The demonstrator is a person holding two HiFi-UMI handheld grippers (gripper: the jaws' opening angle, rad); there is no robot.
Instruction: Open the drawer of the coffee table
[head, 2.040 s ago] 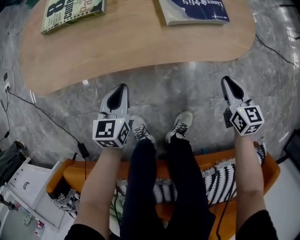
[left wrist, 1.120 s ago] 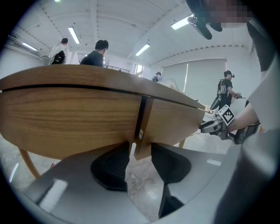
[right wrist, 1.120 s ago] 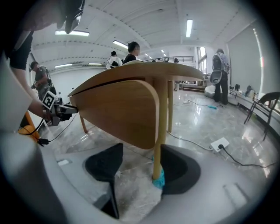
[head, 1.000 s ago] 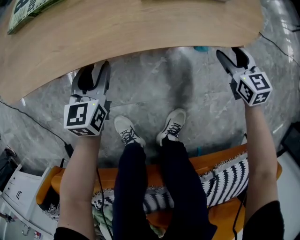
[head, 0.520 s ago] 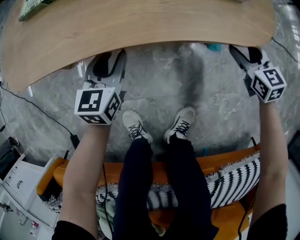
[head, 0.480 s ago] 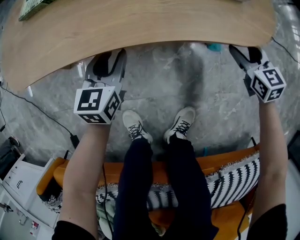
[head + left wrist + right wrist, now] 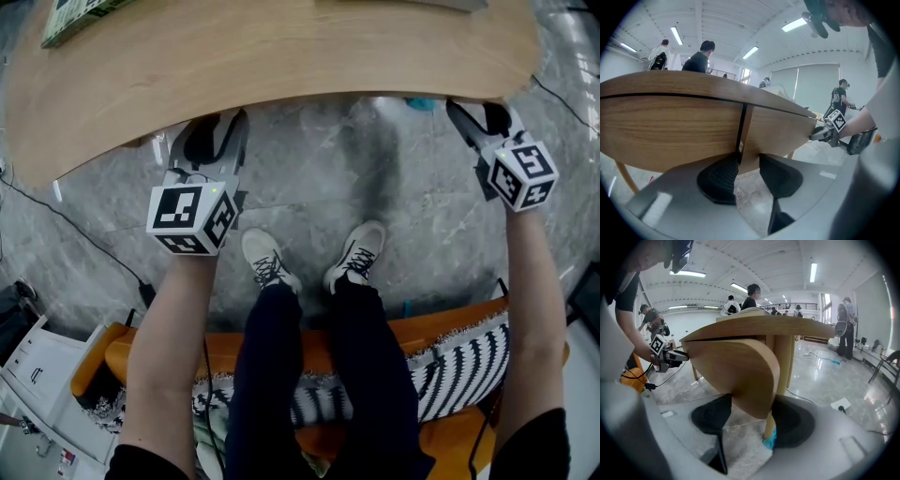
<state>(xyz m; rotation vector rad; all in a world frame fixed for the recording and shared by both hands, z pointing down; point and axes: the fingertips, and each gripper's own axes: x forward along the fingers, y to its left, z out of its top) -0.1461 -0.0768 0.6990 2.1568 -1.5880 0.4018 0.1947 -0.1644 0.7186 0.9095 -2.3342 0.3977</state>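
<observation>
The coffee table [image 7: 281, 47] has a pale wood top, and a curved wood drawer front [image 7: 783, 131] runs under its near edge. My left gripper [image 7: 747, 161] holds the left end of that front, by a dark vertical seam, with its black pads against the wood on both sides. At the front's rounded right end [image 7: 736, 371] my right gripper [image 7: 752, 411] is shut the same way. From the head view, the left gripper [image 7: 214, 131] and the right gripper [image 7: 476, 111] both reach under the table's edge, their tips hidden by it. The drawer looks closed.
A table leg [image 7: 783, 362] with a teal foot cap [image 7: 769, 440] stands just behind the right jaws. A book [image 7: 80, 14] lies on the tabletop's far left. The person's shoes [image 7: 267, 262] rest on grey marble floor, an orange sofa [image 7: 450, 328] behind. Several people stand far off.
Two seconds ago both grippers hung over the floor short of the table. They have since gone forward under its near edge. Over the last half second they have hardly moved.
</observation>
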